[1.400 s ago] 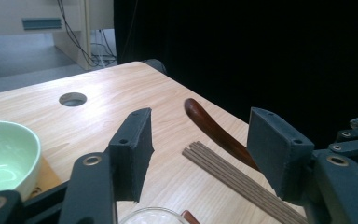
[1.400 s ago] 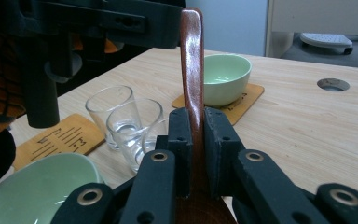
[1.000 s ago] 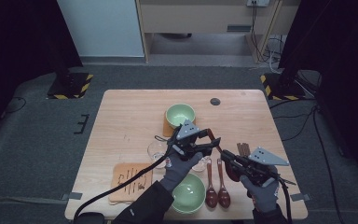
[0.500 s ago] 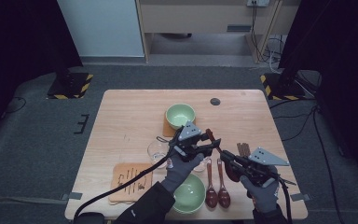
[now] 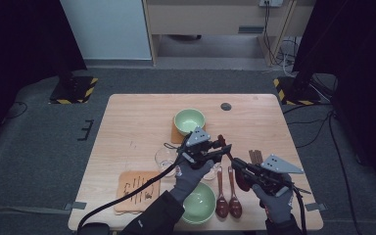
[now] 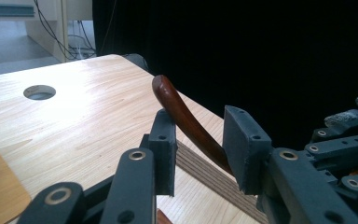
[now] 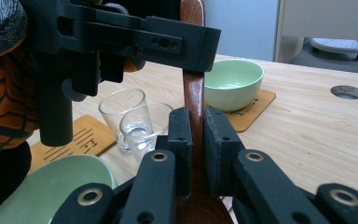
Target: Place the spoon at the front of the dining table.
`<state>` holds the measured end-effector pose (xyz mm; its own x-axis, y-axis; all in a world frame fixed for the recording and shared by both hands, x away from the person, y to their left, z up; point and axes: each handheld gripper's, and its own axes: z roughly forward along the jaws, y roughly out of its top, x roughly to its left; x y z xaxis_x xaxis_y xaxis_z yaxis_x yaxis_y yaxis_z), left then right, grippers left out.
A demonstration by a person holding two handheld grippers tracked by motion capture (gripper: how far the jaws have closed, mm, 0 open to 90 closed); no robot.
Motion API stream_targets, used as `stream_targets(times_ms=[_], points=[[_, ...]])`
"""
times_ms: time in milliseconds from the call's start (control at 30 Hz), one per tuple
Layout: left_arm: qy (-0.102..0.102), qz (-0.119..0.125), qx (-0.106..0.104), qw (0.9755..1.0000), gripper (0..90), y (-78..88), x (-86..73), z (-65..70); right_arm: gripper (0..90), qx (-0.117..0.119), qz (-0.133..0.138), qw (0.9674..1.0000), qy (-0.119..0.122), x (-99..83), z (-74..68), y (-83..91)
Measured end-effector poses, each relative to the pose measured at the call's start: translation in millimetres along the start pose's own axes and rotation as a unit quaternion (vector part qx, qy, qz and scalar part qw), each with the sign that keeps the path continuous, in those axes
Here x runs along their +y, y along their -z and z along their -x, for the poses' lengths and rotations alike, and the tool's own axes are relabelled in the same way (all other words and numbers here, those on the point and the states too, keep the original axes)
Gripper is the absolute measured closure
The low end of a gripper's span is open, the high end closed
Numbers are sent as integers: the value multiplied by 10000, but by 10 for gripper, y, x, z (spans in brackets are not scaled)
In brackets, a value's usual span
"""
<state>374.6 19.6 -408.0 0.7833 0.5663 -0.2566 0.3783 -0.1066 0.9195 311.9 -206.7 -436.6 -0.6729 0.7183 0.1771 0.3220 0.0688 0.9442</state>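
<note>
A dark brown wooden spoon stands nearly upright above the table's front right. My right gripper is shut on the lower part of its handle, the pads pressing both sides. My left gripper reaches in from the left at the handle's top. Its jaws have just been closing, and the curved handle runs between them, close to the left pad, with a gap still showing to the right pad. In the right gripper view the left gripper crosses in front of the handle.
A green bowl sits on a coaster at mid table; another green bowl is at the front edge. Two glasses stand left of the grippers. Two brown spoons, a lined wooden coaster and dark sticks lie nearby.
The left gripper's jaws have narrowed around the top of the spoon handle. Both hands have stayed where they were.
</note>
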Motion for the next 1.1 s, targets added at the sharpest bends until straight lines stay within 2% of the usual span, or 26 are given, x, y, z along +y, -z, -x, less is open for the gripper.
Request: stream_targets(times_ms=[633, 800, 933, 1100], points=[[194, 140, -205, 9995, 731, -6, -2, 10, 818, -22, -30, 10000, 10, -8, 0, -11], [394, 240, -392, 9982, 775, -12, -3, 9, 818, -35, -17, 10000, 12, -8, -1, -12], [603, 358, -648, 9954, 831, -20, -4, 23, 818, -28, -8, 10000, 32, -9, -6, -17], [509, 372, -668, 9958, 834, -14, -1, 22, 818, -47, 11, 10000, 40, -7, -10, -13]])
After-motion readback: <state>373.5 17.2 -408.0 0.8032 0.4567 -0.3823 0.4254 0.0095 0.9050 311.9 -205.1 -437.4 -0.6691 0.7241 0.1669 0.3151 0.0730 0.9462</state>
